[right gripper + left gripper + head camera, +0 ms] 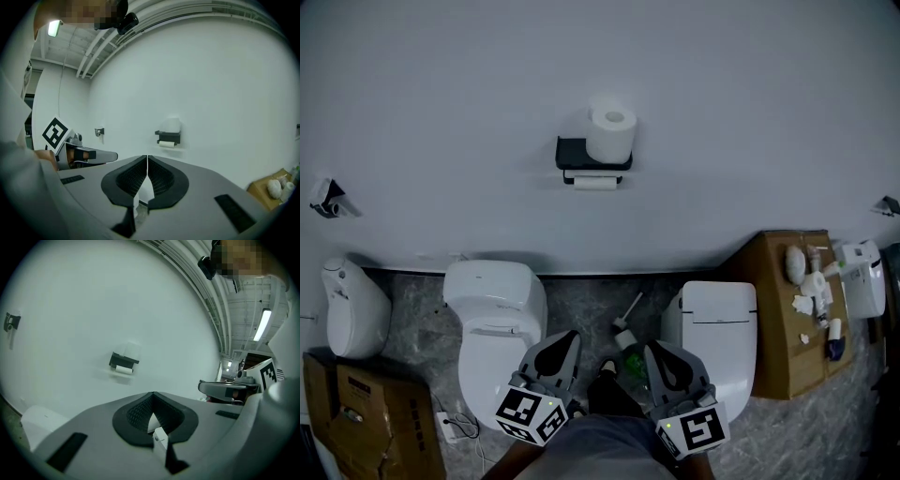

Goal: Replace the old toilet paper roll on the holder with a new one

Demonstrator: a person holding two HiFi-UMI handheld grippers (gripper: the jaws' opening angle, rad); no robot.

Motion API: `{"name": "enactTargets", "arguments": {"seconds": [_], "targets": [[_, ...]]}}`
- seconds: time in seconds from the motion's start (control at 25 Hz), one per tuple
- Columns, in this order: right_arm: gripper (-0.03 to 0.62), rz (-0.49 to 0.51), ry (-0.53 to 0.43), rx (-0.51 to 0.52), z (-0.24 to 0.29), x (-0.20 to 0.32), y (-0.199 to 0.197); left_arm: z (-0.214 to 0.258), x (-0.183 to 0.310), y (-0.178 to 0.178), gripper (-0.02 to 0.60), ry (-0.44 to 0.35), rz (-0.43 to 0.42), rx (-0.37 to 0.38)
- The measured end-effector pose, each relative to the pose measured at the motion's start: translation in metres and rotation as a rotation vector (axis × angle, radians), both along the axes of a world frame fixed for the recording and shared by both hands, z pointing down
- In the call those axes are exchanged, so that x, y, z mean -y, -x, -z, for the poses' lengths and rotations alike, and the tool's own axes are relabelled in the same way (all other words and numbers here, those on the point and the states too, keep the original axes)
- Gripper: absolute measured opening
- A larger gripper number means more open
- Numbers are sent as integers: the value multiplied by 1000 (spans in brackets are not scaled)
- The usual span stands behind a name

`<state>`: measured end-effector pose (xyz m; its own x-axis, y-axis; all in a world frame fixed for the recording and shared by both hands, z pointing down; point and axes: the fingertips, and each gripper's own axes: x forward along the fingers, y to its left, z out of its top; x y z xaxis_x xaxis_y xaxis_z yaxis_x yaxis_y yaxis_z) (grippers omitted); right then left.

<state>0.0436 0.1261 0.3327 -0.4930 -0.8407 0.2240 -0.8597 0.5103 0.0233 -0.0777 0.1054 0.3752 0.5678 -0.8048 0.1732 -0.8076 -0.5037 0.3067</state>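
Note:
A black holder (pixel 572 155) is fixed to the white wall, with a thin old roll (pixel 596 183) hanging under it and a full new roll (pixel 611 132) standing on its shelf. The same holder (pixel 123 360) shows small in the left gripper view and again as the holder (pixel 168 137) in the right gripper view. My left gripper (pixel 556 352) and right gripper (pixel 667 361) are low at the bottom of the head view, side by side, far from the wall. Both are shut with nothing between the jaws.
A white toilet (pixel 492 323) stands under my left gripper, a second toilet (pixel 717 337) to the right. A dark bottle (pixel 630 361) and a brush (pixel 627 312) sit on the floor between them. Cardboard boxes (pixel 787 309) with small items stand at right, another box (pixel 366 422) at bottom left.

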Motion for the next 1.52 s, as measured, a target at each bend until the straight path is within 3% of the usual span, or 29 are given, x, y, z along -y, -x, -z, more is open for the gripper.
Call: {"name": "enactTargets", "arguments": {"seconds": [0.36, 0.88, 1.08, 1.32, 1.52], "targets": [[18, 46, -43, 29, 8, 57, -30, 14, 54, -33, 5, -46, 30, 31], [18, 62, -98, 63, 19, 89, -46, 35, 85, -53, 5, -119, 57, 53], [18, 55, -102, 59, 21, 108, -45, 37, 108, -50, 5, -118, 65, 16], [18, 35, -79, 42, 19, 137, -43, 29, 148, -46, 5, -61, 59, -90], [18, 30, -54, 30, 11, 166, -28, 25, 176, -42, 5, -49, 32, -96]]}}
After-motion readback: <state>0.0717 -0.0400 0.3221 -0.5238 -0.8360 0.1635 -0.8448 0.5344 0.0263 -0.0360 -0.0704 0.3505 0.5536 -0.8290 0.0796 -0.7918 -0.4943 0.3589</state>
